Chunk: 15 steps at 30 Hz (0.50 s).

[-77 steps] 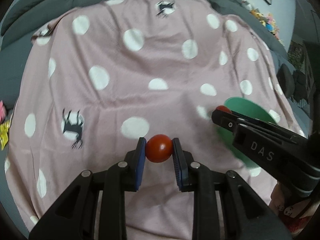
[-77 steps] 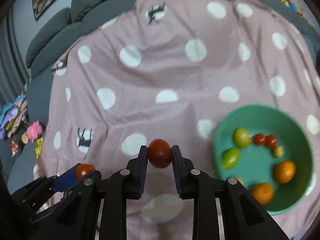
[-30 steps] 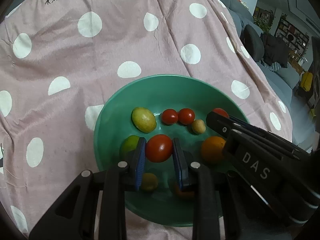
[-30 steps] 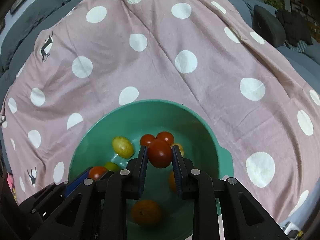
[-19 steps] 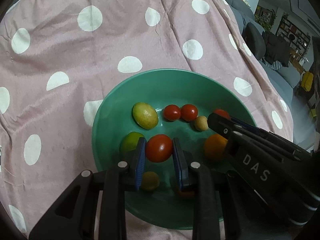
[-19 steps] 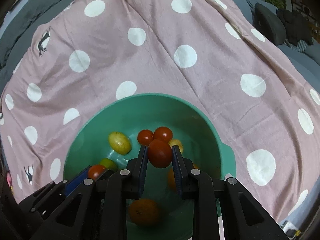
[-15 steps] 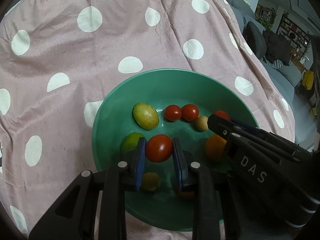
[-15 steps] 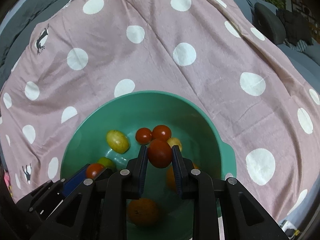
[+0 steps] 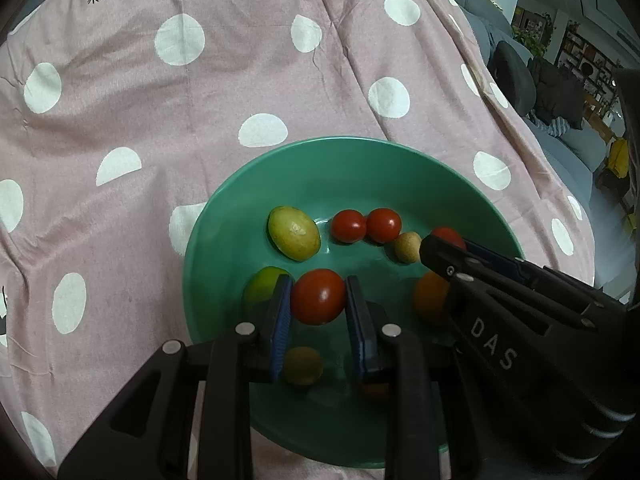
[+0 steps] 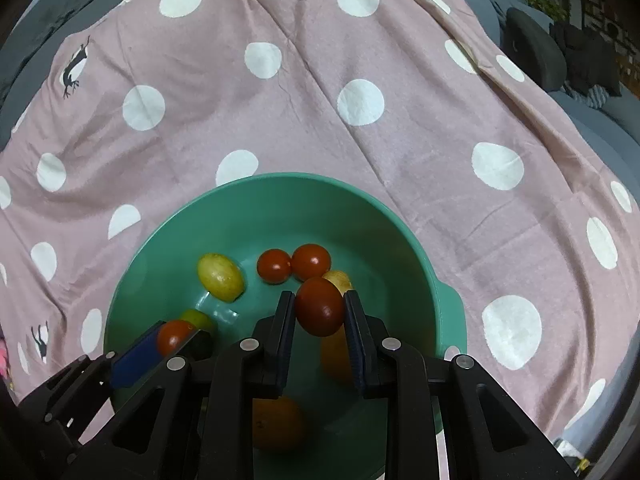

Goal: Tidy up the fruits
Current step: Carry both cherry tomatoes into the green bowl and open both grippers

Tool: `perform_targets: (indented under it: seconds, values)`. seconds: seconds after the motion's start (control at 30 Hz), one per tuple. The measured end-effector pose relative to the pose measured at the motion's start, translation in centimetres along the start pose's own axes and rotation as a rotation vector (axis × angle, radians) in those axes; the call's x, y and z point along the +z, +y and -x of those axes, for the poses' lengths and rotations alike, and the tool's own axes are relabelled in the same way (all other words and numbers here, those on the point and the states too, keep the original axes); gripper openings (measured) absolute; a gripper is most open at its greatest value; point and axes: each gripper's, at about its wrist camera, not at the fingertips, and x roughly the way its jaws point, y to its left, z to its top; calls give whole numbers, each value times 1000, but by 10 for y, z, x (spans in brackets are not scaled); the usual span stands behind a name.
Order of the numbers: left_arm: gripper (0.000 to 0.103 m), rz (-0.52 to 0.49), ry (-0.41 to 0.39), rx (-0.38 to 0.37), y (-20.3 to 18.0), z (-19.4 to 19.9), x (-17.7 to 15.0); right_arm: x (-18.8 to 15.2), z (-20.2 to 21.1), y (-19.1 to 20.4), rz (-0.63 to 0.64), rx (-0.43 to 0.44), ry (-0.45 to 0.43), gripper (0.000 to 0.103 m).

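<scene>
A green bowl [image 9: 352, 160] sits on the pink polka-dot cloth and holds a yellow-green fruit [image 9: 294, 233], two small red tomatoes [image 9: 366, 225], oranges [image 9: 430, 296] and other small fruit. My left gripper [image 9: 319, 300] is shut on a red tomato [image 9: 318, 296] and holds it over the bowl. My right gripper [image 10: 319, 308] is shut on a darker red tomato [image 10: 320, 306], also over the bowl [image 10: 280, 192]. The right gripper shows at the right of the left wrist view [image 9: 444, 244]. The left gripper shows at lower left of the right wrist view [image 10: 174, 336].
The pink polka-dot cloth [image 9: 200, 100] drapes over a grey sofa [image 10: 60, 8]. Dark cushions [image 10: 532, 32] and shelves lie off to the far right. The two grippers are close side by side over the bowl.
Both grippers have swung from over the bare cloth to above the bowl, still holding their tomatoes. In the last half second they barely moved.
</scene>
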Motion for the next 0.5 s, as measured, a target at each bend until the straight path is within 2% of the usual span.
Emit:
perform_targets:
  seconds: [0.23, 0.43, 0.5]
  values:
    - [27, 0, -13, 12, -2, 0, -2, 0, 0, 1, 6, -8, 2, 27]
    - [26, 16, -14, -12, 1, 1, -1, 1, 0, 0, 7, -7, 4, 27]
    - [31, 21, -16, -18, 2, 2, -1, 1, 0, 0, 5, -4, 5, 27]
